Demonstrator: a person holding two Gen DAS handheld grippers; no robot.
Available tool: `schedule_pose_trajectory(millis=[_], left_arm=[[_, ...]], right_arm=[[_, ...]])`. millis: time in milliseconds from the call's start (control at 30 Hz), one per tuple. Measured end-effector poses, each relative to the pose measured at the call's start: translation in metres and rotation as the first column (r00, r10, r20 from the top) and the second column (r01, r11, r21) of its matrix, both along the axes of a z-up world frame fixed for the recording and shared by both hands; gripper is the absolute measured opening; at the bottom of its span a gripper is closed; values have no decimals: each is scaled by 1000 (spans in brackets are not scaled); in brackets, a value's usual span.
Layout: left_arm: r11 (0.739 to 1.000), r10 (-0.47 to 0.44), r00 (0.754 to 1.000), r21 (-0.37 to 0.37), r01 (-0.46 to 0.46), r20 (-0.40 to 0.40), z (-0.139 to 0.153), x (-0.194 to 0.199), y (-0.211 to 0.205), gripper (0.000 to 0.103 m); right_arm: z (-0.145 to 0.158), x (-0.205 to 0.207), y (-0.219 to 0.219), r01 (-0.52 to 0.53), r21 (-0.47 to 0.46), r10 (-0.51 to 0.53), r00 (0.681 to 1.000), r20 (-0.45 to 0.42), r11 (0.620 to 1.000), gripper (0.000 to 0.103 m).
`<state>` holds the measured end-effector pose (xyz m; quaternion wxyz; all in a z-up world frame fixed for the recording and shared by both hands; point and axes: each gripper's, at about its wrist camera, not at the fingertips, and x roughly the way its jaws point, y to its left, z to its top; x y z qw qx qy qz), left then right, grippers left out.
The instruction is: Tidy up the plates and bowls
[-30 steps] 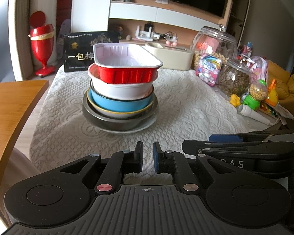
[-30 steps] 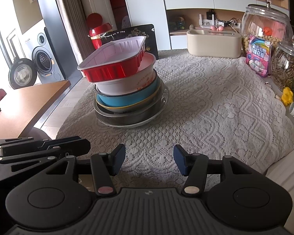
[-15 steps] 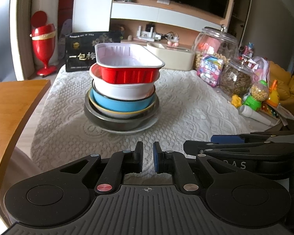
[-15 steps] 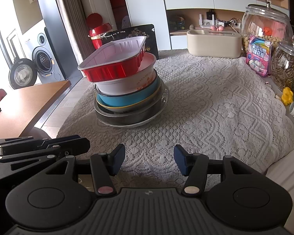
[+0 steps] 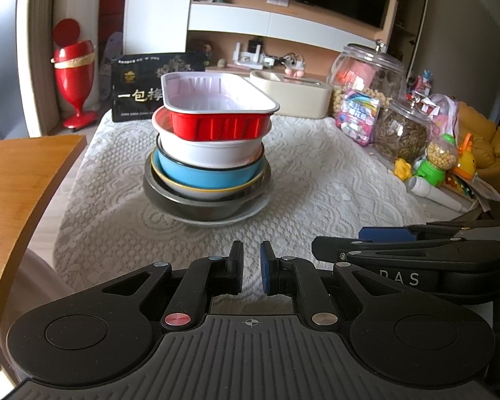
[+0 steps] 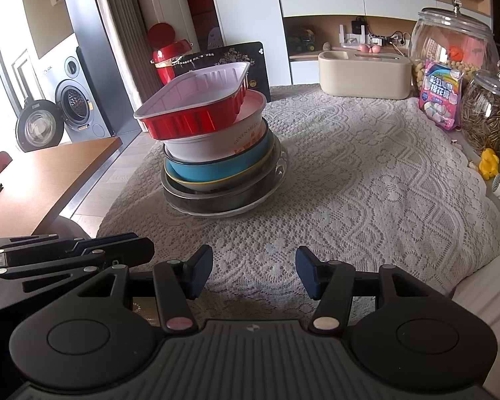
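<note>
Two hand-held grippers hover at the near edge of a lace-covered tabletop (image 5: pixel 316 180), both empty. The left gripper (image 5: pixel 251 268) has its fingers nearly together; the right gripper (image 6: pixel 254 271) has its fingers partly spread. Ahead of both sets of fingers, well apart from them, stands a stack (image 5: pixel 210 163) of plates and bowls topped by a red foil tray (image 5: pixel 216 113). The tray's long axis runs away and rightward, tilted. The stacking looks finished, or sorting not yet begun; any next move calls for a reach forward.
</note>
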<state>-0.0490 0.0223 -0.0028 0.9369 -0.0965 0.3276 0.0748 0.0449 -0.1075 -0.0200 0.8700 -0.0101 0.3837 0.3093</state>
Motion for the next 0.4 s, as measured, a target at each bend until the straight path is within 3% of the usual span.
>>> schedule_pose_trajectory(millis=[400], left_arm=[[1000, 0, 1000, 2, 0, -3, -1, -1, -2, 12]], right_arm=[[1, 1, 1, -2, 5, 2, 1000, -5, 1000, 55]])
